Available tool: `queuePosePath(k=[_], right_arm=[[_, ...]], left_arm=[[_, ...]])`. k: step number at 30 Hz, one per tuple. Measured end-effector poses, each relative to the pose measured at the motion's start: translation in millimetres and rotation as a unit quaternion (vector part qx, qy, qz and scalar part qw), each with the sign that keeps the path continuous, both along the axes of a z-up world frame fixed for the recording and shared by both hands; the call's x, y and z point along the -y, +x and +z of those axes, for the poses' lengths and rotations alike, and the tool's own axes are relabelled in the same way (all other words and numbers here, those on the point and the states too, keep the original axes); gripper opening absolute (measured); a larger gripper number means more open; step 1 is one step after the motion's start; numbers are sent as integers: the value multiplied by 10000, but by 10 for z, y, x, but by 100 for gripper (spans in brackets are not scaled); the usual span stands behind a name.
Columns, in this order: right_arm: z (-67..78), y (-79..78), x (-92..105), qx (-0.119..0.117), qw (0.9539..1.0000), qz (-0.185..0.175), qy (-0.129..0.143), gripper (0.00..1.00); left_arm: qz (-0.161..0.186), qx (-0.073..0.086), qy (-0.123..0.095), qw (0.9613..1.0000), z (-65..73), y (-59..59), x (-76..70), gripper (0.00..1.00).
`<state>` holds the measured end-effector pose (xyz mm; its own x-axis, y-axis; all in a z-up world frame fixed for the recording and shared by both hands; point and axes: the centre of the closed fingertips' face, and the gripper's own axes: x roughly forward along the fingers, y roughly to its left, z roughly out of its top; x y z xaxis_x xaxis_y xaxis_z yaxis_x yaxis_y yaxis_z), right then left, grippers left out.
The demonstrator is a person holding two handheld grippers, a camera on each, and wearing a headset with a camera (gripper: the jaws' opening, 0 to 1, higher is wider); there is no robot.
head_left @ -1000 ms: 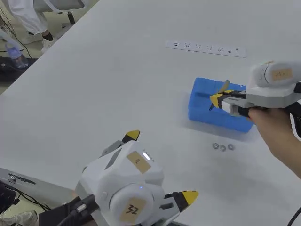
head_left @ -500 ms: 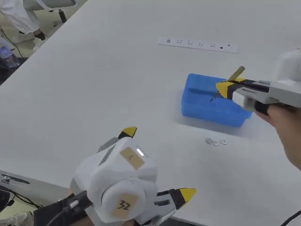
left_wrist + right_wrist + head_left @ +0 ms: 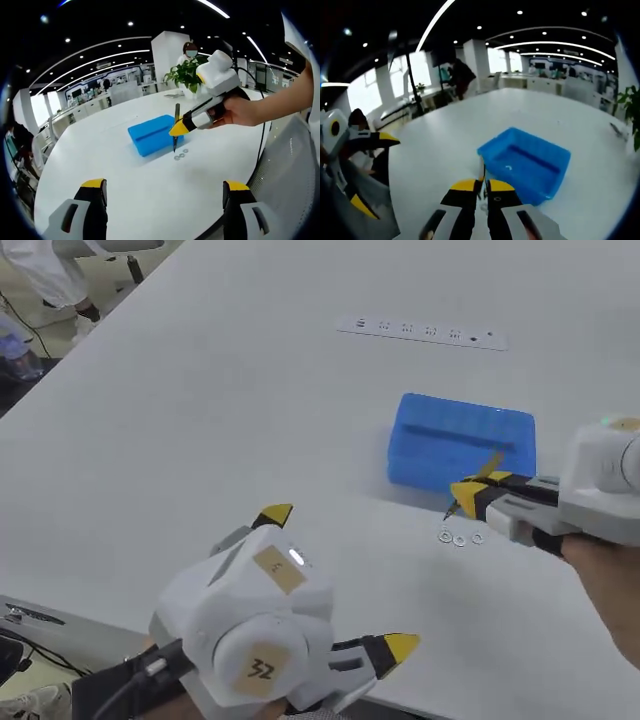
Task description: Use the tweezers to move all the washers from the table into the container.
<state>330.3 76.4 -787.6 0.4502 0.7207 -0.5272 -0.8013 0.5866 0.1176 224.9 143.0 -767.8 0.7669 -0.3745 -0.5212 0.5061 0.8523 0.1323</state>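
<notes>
Room: a large open office hall with rows of ceiling lights. A wide white tabletop carries the work.
Power strip: the power strip lies flat, far beyond the right claw and past the container.
Right claw: the right claw has its jaws pressed together on the tweezers, which stand steeply with the tip pointing down at the tabletop.
Left claw: the left claw has its jaws spread wide with nothing between them. It hangs over the near side of the tabletop, well apart from the right claw.
Container: the blue open container sits just beyond the right claw. In the right gripper view it lies straight ahead of the jaws.
Inside the container: one small pale ring lies on the floor, probably a washer. It is too small to be sure.
Washers: three washers lie in a short row on the tabletop, just below the right claw's tips and near the container's front wall.
Tweezers tip: it is just beside the row. Whether it touches a washer, or already pinches one, cannot be told.
Done: at most a first washer seems delivered.
Left: three washers are still on the tabletop, so most of the job remains, probably one pick and drop each.
Step in hand: likely lining up the tip on the nearest washer.
</notes>
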Motion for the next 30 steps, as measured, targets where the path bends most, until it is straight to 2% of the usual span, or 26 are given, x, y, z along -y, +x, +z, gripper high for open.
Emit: queuePosePath(k=[6, 15, 16, 19, 24, 27, 30], right_arm=[[-125, 27, 22, 68, 9996, 45, -270, 4], [-196, 60, 36, 40, 9993, 50, -356, 4], [-182, 61, 33, 94, 9995, 52, -303, 4], [-189, 62, 38, 71, 9996, 15, -278, 4], [-197, 41, 58, 39, 9998, -172, -69, 3], [-205, 39, 77, 114, 9997, -213, -88, 3], [-210, 44, 94, 59, 9996, -252, -80, 3]], left_arm=[[-50, -43, 72, 10000, -29, -11, 9, 98], [-74, -90, 143, 9998, -53, -20, 9, 97], [-70, -95, 153, 9998, -56, -20, 6, 97], [-64, -107, 168, 9998, -61, -20, 1, 97], [-88, -116, 219, 9997, -74, -25, 4, 97], [-101, -129, 239, 9996, -82, -28, 5, 97], [-108, -134, 254, 9995, -86, -28, 5, 96]])
